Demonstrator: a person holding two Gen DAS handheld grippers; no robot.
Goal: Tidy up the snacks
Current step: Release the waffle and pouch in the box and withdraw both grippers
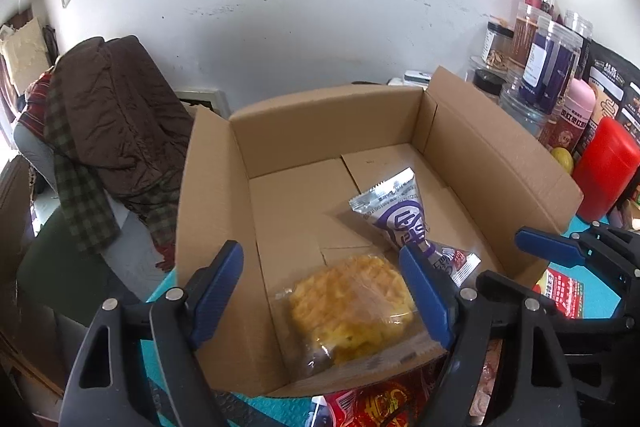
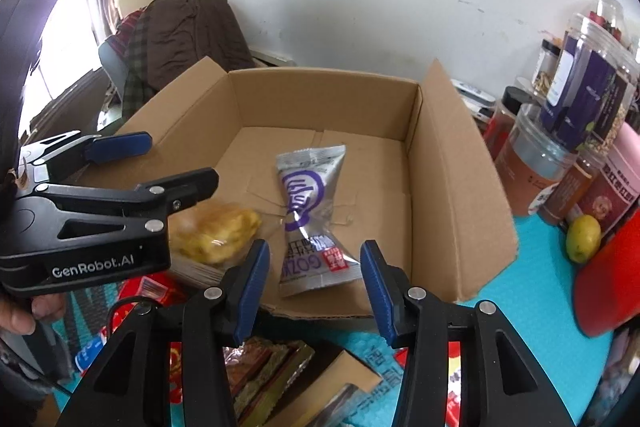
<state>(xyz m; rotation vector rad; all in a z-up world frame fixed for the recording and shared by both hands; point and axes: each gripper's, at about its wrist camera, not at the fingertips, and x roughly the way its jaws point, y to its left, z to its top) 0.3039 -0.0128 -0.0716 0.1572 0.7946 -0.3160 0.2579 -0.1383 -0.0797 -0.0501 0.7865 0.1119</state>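
Observation:
An open cardboard box stands on a teal mat. On its floor lie a clear packet of yellow pastry and a silver packet with purple print. My left gripper hangs open over the near left part of the box, above the yellow pastry packet, and shows from the side in the right wrist view. My right gripper is open at the box's near edge; the silver packet's lower end lies between its blue pads, which do not press on it.
Several jars, a red canister and a lemon crowd the mat right of the box. Red and brown snack packets lie in front of it. A chair draped with a brown coat stands to the left.

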